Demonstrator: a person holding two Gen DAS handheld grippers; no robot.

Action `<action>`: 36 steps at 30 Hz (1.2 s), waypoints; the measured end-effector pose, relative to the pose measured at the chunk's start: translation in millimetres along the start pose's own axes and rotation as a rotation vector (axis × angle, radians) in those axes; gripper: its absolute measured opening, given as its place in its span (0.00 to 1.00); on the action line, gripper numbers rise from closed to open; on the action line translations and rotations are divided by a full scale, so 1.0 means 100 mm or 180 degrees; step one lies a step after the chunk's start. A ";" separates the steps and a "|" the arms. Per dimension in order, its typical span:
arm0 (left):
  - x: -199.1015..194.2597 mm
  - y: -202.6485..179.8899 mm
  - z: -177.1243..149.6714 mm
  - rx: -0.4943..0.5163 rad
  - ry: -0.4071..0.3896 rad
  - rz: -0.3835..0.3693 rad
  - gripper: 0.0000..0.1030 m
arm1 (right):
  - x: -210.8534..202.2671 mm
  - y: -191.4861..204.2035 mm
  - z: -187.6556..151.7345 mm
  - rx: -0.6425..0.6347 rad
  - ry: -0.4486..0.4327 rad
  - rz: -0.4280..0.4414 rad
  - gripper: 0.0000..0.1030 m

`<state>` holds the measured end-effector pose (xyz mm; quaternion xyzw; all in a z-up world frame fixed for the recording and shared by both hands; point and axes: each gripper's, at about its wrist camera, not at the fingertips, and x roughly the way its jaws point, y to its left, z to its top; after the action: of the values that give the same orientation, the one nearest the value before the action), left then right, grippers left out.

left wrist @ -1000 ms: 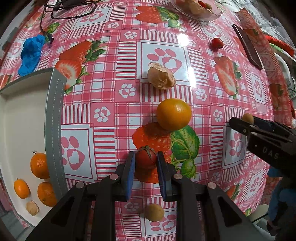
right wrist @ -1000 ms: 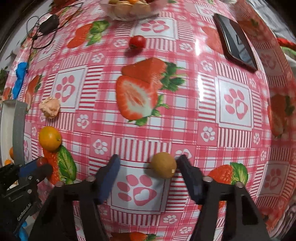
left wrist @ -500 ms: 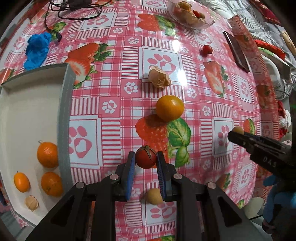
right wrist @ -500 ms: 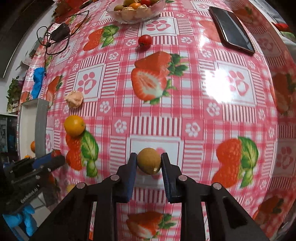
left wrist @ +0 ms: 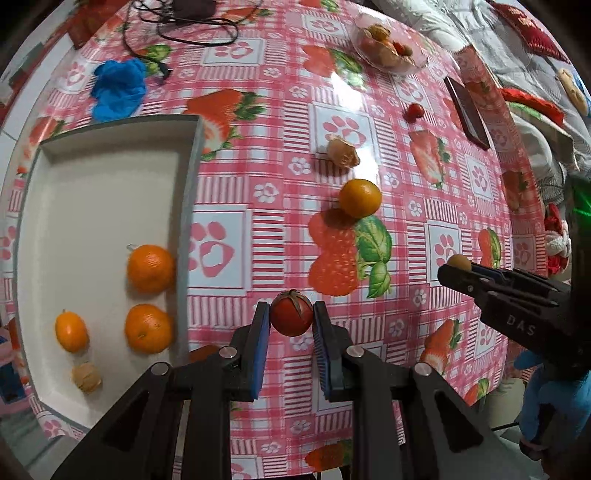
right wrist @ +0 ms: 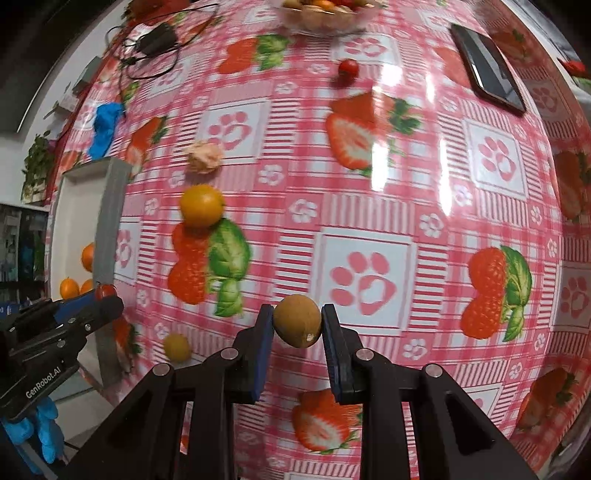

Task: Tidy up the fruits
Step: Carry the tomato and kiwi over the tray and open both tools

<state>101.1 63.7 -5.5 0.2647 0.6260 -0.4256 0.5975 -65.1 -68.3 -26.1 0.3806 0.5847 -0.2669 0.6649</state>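
My left gripper (left wrist: 290, 319) is shut on a red tomato (left wrist: 291, 312) and holds it above the cloth, right of the white tray (left wrist: 92, 192). The tray holds two oranges (left wrist: 150, 268), a small orange fruit (left wrist: 71, 331) and a tan fruit (left wrist: 86, 377). My right gripper (right wrist: 297, 325) is shut on a brown round fruit (right wrist: 297, 320), lifted above the table; it also shows in the left wrist view (left wrist: 459, 263). An orange (left wrist: 359, 197), a tan husked fruit (left wrist: 342, 152) and a small red tomato (left wrist: 416, 110) lie on the cloth.
A glass bowl of fruit (left wrist: 388, 48) stands at the far edge. A black phone (left wrist: 467, 110) lies at the right. A blue glove (left wrist: 118, 88) and a black cable (left wrist: 184, 22) lie at the far left. A small yellow fruit (right wrist: 177, 346) lies near the tray.
Both grippers have risen higher above the table with their fruits. The left gripper has shifted toward the tray, which now fills more of its view.
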 end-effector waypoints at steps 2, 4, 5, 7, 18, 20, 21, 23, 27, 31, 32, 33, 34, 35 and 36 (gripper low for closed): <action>-0.06 0.08 -0.02 -0.0041 -0.0044 -0.0008 0.25 | -0.01 0.13 0.03 -0.0068 -0.0011 0.0003 0.27; -0.13 0.18 -0.05 -0.0081 -0.0089 0.0011 0.25 | -0.02 0.26 0.05 -0.0139 -0.0023 0.0008 0.26; -0.15 0.21 -0.06 -0.0112 -0.0120 0.0005 0.25 | -0.01 0.32 0.08 -0.0165 -0.0026 0.0011 0.26; -0.20 0.32 -0.08 -0.0165 -0.0155 0.0025 0.25 | -0.01 0.46 0.11 -0.0237 -0.0043 0.0015 0.27; -0.39 0.81 -0.13 -0.0359 -0.0279 0.0165 0.25 | -0.01 1.23 0.28 -0.0629 -0.0077 0.0066 0.27; -0.40 0.89 -0.13 -0.0377 -0.0281 0.0184 0.25 | 0.00 1.38 0.31 -0.0706 -0.0080 0.0074 0.26; -0.41 0.94 -0.13 -0.0397 -0.0282 0.0188 0.25 | 0.00 1.43 0.32 -0.0734 -0.0080 0.0079 0.26; -0.41 1.01 -0.13 -0.0424 -0.0280 0.0195 0.25 | 0.01 1.56 0.36 -0.0796 -0.0081 0.0090 0.27; -0.40 1.16 -0.13 -0.0478 -0.0271 0.0228 0.25 | 0.04 1.80 0.41 -0.0897 -0.0074 0.0121 0.26; -0.38 1.30 -0.15 -0.0532 -0.0250 0.0240 0.25 | 0.10 2.04 0.45 -0.1012 -0.0046 0.0153 0.26; -0.37 1.32 -0.15 -0.0539 -0.0248 0.0250 0.25 | 0.12 2.09 0.46 -0.1035 -0.0038 0.0167 0.26; -0.36 1.35 -0.16 -0.0548 -0.0246 0.0262 0.25 | 0.14 2.15 0.47 -0.1054 -0.0027 0.0184 0.26; -0.36 1.37 -0.16 -0.0555 -0.0244 0.0264 0.25 | 0.16 2.20 0.47 -0.1072 -0.0014 0.0197 0.26; -0.35 1.38 -0.16 -0.0563 -0.0238 0.0267 0.25 | 0.18 2.24 0.48 -0.1085 -0.0004 0.0203 0.26; -0.34 1.40 -0.17 -0.0573 -0.0231 0.0271 0.25 | 0.20 2.28 0.48 -0.1102 0.0007 0.0208 0.26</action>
<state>215.2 154.0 -4.3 0.2207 0.6278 -0.3511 0.6587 148.5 23.5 0.0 0.2795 0.6100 -0.1400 0.7281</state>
